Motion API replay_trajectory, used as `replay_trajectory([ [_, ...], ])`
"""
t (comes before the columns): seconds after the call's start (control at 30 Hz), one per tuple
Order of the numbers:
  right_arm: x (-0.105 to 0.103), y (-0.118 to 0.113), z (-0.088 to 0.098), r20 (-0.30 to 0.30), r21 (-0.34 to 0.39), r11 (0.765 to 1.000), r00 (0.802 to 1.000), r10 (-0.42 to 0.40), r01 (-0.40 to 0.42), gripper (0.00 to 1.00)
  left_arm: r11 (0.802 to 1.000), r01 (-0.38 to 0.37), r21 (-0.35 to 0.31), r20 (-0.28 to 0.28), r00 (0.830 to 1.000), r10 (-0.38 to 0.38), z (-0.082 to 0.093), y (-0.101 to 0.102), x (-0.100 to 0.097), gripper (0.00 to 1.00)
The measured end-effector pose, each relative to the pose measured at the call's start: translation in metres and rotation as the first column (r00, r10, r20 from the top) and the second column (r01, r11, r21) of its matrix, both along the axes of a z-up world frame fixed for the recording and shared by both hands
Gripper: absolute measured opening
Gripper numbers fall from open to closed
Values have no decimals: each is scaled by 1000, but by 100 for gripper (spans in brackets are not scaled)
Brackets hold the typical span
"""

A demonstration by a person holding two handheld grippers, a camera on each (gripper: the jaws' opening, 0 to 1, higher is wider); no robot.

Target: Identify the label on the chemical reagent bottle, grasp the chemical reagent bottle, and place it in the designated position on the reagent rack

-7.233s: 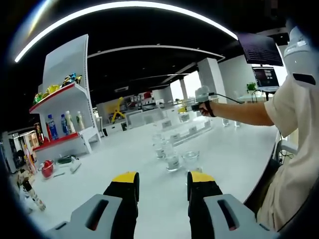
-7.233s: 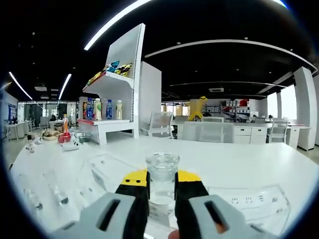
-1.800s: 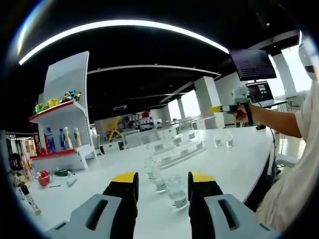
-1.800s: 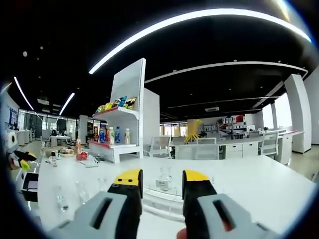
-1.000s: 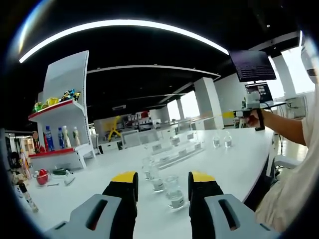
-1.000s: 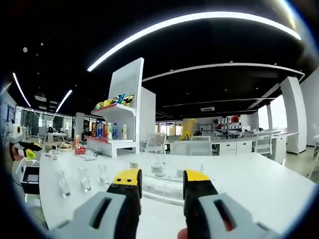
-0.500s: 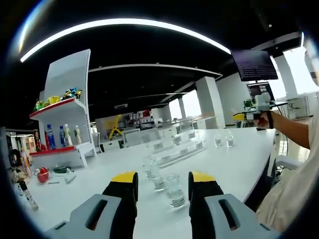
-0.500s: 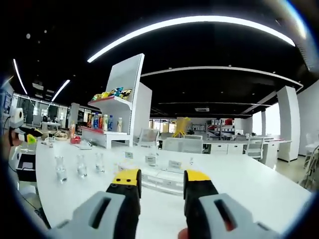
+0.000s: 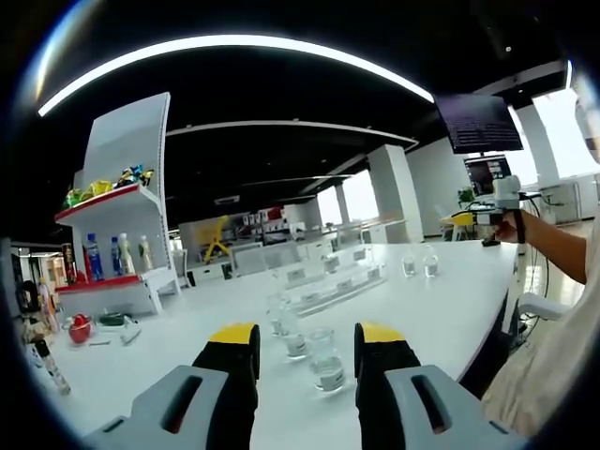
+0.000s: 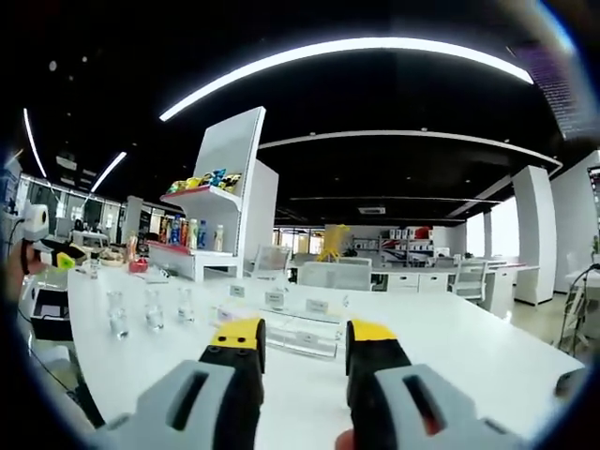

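Three small clear reagent bottles (image 9: pixel 323 361) stand loose on the white tabletop (image 9: pixel 441 309) just ahead of the left hand-held gripper (image 9: pixel 306 349), jaws apart, holding nothing. Right hand-held gripper (image 10: pixel 302 342) likewise parted and empty, held well back from the clear reagent rack (image 10: pixel 295 337) with its label cards. Judgement: at least three placements remain; labels too small to read. Room: open-plan office, dark ceiling with light strips, white display shelf (image 10: pixel 211 230) carrying drink bottles.

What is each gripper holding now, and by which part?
Nothing is held: the left gripper and the right gripper both stand open and empty above the table.
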State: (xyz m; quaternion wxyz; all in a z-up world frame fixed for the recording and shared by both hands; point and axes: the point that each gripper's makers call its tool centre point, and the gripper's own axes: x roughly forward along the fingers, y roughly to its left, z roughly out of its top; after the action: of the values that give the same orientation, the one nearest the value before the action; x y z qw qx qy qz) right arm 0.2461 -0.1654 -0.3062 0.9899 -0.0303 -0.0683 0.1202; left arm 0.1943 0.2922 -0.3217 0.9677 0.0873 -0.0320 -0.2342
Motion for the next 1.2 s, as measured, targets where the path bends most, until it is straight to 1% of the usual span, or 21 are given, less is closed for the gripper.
replay_trajectory([
  [0.3,-11,-10,-12,-15,22,1000,1000,-19,19,34,1000,-5,-1,-8,1000,4,-3,0,2,41],
  [0.5,-12,-12,-19,-31,28,999,999,-20,21,34,1000,-5,-2,-5,1000,5,-1,2,1,41],
  [0.67,-14,-16,-23,-46,26,999,999,-24,25,34,1000,-16,-9,-4,1000,16,0,8,1,41],
  [0.87,-18,-19,-21,-45,27,999,999,-30,31,34,1000,-23,-13,-2,1000,23,0,10,0,41],
  [1.2,-20,-23,-20,-41,32,999,998,-36,38,34,1000,-9,-8,-4,1000,9,-1,4,0,41],
])
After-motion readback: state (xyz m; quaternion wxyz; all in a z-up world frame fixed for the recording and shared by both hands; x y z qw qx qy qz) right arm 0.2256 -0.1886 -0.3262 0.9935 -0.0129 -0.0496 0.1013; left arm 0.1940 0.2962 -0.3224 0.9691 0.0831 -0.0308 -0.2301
